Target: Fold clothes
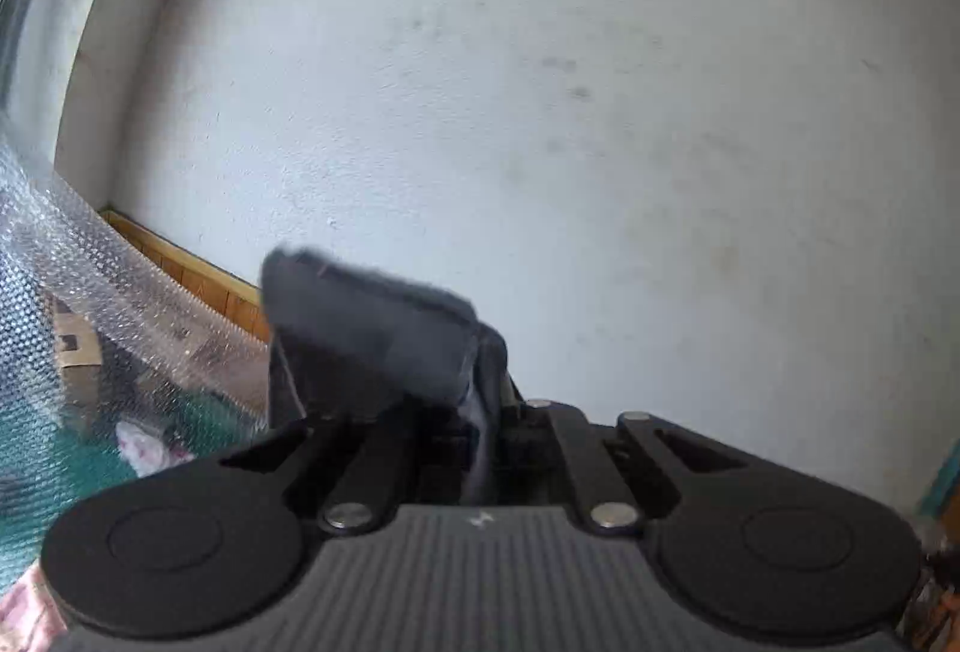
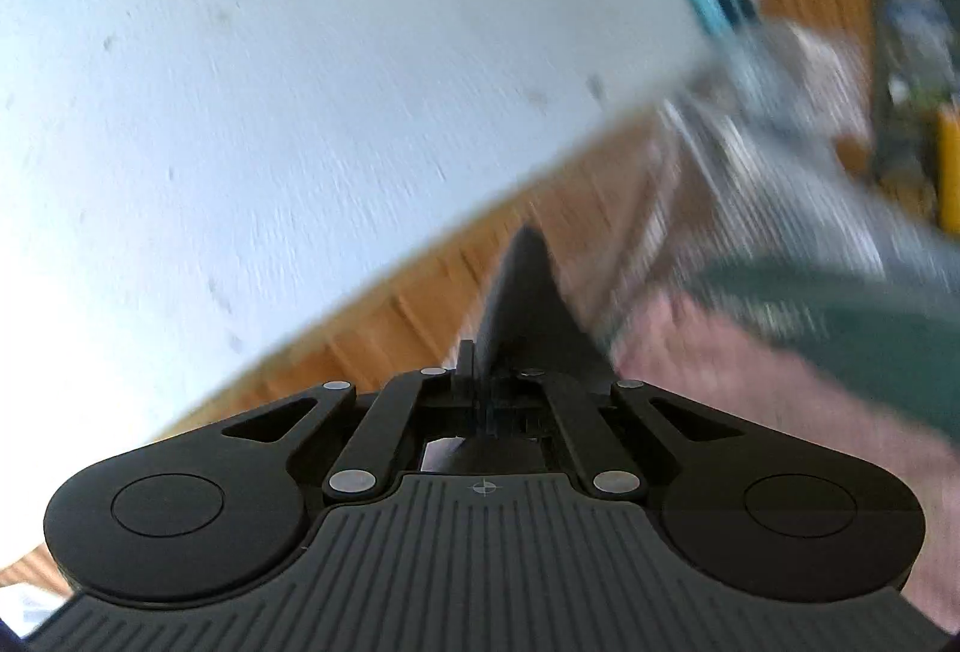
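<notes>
Left gripper (image 1: 480, 400): clamped on dark grey fabric garment (image 1: 372, 334), lower centre, bare white plastered wall (image 1: 570, 112) filling frame above. Right gripper (image 2: 480, 388): jaws together, pinching garment's dark pointed edge (image 2: 525, 292) at centre.

Home rm, scuffed white wall (image 1: 540, 82), wood skirting (image 2: 420, 316), bubble wrap (image 1: 90, 262), pink bedding (image 2: 780, 382)

Dark grey garment (image 1: 372, 328), raised, bunched
</notes>
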Tool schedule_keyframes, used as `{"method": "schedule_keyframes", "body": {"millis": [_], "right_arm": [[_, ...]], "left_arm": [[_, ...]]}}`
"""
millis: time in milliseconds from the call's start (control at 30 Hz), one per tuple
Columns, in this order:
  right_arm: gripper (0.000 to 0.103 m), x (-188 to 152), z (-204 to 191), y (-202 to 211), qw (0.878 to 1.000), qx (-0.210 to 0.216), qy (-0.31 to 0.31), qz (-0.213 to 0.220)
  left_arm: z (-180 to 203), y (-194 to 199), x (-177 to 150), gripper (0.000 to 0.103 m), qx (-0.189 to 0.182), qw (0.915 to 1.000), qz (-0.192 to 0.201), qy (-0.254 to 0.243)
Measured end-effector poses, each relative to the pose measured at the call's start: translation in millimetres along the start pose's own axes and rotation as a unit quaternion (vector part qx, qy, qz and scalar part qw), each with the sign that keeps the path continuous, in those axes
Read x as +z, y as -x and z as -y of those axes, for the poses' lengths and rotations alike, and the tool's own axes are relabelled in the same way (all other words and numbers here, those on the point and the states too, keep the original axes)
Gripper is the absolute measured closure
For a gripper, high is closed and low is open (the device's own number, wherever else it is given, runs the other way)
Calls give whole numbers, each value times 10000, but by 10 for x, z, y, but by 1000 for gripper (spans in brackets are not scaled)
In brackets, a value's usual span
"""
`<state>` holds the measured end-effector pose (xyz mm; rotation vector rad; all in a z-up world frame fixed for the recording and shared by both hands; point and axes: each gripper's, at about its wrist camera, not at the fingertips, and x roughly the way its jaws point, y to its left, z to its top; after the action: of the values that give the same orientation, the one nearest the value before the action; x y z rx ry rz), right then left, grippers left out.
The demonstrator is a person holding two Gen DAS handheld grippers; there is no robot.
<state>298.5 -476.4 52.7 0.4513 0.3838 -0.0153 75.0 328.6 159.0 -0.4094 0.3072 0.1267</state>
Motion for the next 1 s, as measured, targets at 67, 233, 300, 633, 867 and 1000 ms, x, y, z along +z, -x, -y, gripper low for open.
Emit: {"method": "schedule_keyframes", "body": {"millis": [67, 233, 300, 633, 867, 1000], "right_arm": [[103, 224, -184, -299, 9997, 10, 228, 0], [103, 378, -613, -908, 9975, 66, 703, -24], [103, 200, -649, -1222, 9950, -214, 941, -262], [30, -1780, 376, -1274, 9578, -126, 457, -2833], [15, -2552, 931, -166, 9506, -495, -1078, -2868], [31, -2706, 686, -385, 9537, 5, -1118, -2791]], "left_arm": [[-5, -349, 124, 99, 169, 9998, -49, 120], [-90, -1232, -120, 98, 785, 9961, -393, 50], [-246, -1652, -475, 90, 999, 9887, -1092, -217], [-1222, -1019, -1890, 32, 2379, 9447, -2231, 350], [-1892, -905, -2117, 21, 2640, 9225, -2372, 1517], [-1978, -1313, -2236, 15, 2443, 9215, -2333, 1914]]}}
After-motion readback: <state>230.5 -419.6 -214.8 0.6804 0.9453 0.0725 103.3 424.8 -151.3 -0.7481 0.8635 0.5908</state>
